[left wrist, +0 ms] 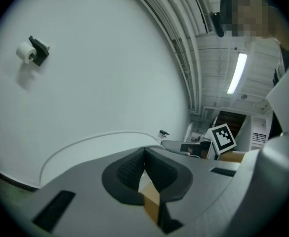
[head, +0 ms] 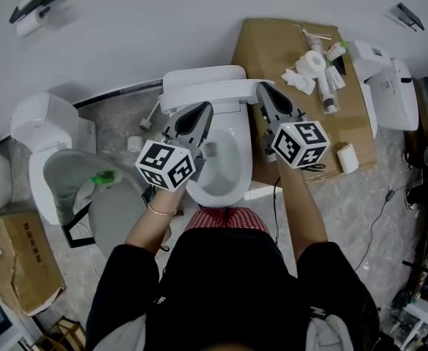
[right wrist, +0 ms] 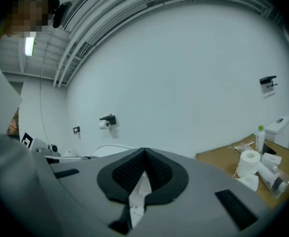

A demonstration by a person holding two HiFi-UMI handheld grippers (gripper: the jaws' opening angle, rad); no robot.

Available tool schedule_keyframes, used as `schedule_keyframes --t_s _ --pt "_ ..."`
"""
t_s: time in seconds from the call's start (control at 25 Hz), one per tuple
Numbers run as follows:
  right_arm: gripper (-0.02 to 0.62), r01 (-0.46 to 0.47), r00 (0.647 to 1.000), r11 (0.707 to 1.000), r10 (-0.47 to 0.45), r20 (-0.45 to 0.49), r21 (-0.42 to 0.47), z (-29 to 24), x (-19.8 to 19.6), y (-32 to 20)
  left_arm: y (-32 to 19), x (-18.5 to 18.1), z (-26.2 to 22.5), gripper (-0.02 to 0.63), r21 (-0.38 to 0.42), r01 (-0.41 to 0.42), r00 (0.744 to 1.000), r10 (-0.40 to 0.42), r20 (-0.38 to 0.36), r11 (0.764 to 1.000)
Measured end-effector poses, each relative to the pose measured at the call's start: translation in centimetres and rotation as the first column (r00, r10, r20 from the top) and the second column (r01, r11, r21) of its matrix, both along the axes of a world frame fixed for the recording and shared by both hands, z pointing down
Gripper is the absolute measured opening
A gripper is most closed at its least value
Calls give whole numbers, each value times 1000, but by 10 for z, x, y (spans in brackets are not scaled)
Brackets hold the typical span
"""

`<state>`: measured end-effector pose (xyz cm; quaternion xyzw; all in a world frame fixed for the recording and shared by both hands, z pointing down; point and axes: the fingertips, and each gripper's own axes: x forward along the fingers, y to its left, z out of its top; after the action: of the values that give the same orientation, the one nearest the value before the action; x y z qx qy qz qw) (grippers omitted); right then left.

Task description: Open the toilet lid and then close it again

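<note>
Left gripper (head: 197, 115) and right gripper (head: 268, 97) point over the toilet bowl (head: 244, 159), which I see open and plain white inside. The toilet lid (head: 203, 93) stands upright at the back, seen edge-on. A cardboard box (head: 268, 50) beside it carries paper rolls (head: 314, 62) and tubes (labels too small to read).

Left gripper view: jaws together at the tips, gripping nothing, the lid's curved rim partly hidden behind them.

Right gripper view: jaws likewise together and empty.

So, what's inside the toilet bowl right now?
Only bare white bowl shows, with nothing visibly lying in it. The left claw covers its left side, so that part is unseen.
</note>
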<state>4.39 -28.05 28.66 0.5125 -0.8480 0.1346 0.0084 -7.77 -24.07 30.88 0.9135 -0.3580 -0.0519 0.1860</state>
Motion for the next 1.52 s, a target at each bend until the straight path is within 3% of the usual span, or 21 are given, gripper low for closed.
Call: schedule_keyframes --t_s 0.48,0.68,1.12,1.52 --pt "20 -19 1000 1000 19 5 -1 -2 1 -7 -6 5 3 5 -42 -1 1000 -1 -30 999" --pt "20 -14 999 998 12 39 53 -14 9 12 -8 7 2 4 -61 13 1000 -15 -27 998" --pt "20 12 999 1000 -12 32 -9 13 4 27 -9 11 0 5 -54 35 999 -35 -2 998" --pt "20 30 998 1000 -30 57 1 13 2 16 -15 9 -1 5 -44 63 998 -63 -6 997"
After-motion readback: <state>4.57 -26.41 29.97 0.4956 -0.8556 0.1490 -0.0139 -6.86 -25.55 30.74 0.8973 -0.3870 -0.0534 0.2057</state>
